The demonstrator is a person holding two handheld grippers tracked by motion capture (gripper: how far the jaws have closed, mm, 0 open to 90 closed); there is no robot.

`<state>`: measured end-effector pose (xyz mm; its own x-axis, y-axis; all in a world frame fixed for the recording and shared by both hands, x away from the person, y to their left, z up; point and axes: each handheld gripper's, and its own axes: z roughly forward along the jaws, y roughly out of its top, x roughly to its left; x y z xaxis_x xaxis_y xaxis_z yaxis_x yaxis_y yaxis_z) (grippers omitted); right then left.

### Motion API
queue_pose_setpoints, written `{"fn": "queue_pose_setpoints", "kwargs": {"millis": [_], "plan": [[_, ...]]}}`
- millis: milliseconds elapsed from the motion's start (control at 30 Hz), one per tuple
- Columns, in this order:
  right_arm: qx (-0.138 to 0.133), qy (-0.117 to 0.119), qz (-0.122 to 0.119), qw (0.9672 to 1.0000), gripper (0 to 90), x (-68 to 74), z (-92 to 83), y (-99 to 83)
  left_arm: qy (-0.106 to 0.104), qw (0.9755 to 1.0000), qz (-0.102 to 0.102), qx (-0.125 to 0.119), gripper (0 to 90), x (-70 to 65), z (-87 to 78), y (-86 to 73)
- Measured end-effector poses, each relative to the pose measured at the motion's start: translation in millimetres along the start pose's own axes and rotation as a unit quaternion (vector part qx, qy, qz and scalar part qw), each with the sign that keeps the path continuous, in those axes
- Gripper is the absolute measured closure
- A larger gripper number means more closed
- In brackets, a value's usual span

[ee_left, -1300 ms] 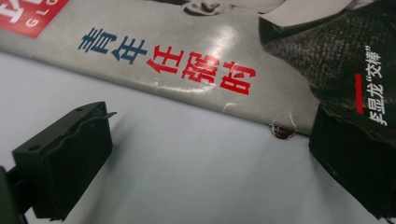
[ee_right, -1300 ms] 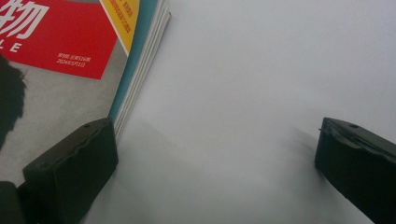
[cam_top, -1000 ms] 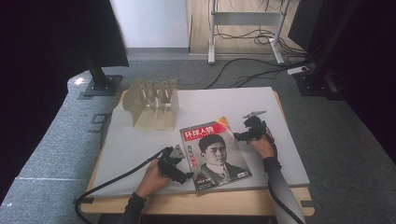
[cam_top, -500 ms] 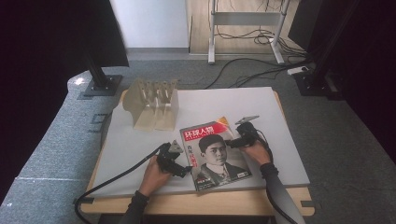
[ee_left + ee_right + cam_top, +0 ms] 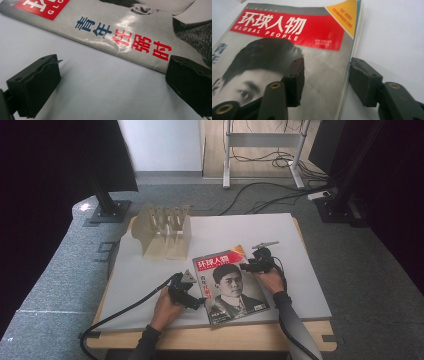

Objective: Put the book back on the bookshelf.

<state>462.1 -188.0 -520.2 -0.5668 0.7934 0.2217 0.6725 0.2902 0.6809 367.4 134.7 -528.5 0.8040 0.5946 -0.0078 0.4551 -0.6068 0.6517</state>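
Glossy magazine (image 5: 322, 75) edge sits between the closing right tool (image 5: 324, 80) jaws.

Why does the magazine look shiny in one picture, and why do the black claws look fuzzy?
Left gripper view: light glares off the creased glossy magazine. Right gripper view: the right gripper sits so near the camera that its jaws blur. High view: even light on the table, dark at the sides.

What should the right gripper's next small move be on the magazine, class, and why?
Probably close fully on the magazine. The right gripper has just been closing, one of the jaws over the cover, the other outside the page edge, not yet pinching. The left gripper waits open beside the spine.
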Motion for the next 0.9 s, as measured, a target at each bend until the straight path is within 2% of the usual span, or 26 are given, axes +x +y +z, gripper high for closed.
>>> {"fn": "queue_pose_setpoints", "kwargs": {"millis": [167, 300, 433, 567, 667, 700, 800, 900], "plan": [[0.006, 0.039, 0.017, 0.9991, 52.8, -3.2, -8.9, -7.3, 0.000, 1.0000, 0.000, 0.000, 0.0, 0.0, 0.0, 0.0], [0.013, 0.031, 0.009, 0.9994, 55.5, -2.9, -6.9, -3.4, 0.001, 1.0000, 0.001, 0.000, 0.0, -0.2, 0.2, 0.1], [0.006, 0.023, 0.008, 0.9997, 59.7, -5.4, 2.2, 4.5, 0.002, 1.0000, 0.000, 0.001, 0.0, -0.6, 0.3, 0.1], [0.001, 0.031, 0.010, 0.9995, 66.2, -7.0, 4.2, 5.7, 0.002, 1.0000, 0.000, 0.001, 0.0, -0.6, 0.3, 0.1], [0.003, 0.058, 0.004, 0.9983, 71.3, -3.8, -2.3, 3.3, 0.002, 1.0000, 0.000, 0.001, 0.0, -0.6, 0.4, 0.2], [0.004, 0.059, -0.002, 0.9983, 71.7, -1.6, -3.8, 3.4, 0.001, 1.0000, -0.001, 0.001, 0.0, -0.6, 0.4, 0.2], [0.017, 0.044, -0.023, 0.9986, 72.3, 2.5, -1.7, 7.9, 0.002, 1.0000, 0.000, 0.001, 0.0, -0.6, 0.4, 0.2], [0.015, 0.030, -0.042, 0.9985, 75.6, 8.5, 1.8, 12.6, 0.002, 1.0000, -0.001, 0.001, 0.0, -0.7, 0.4, 0.1]]}}
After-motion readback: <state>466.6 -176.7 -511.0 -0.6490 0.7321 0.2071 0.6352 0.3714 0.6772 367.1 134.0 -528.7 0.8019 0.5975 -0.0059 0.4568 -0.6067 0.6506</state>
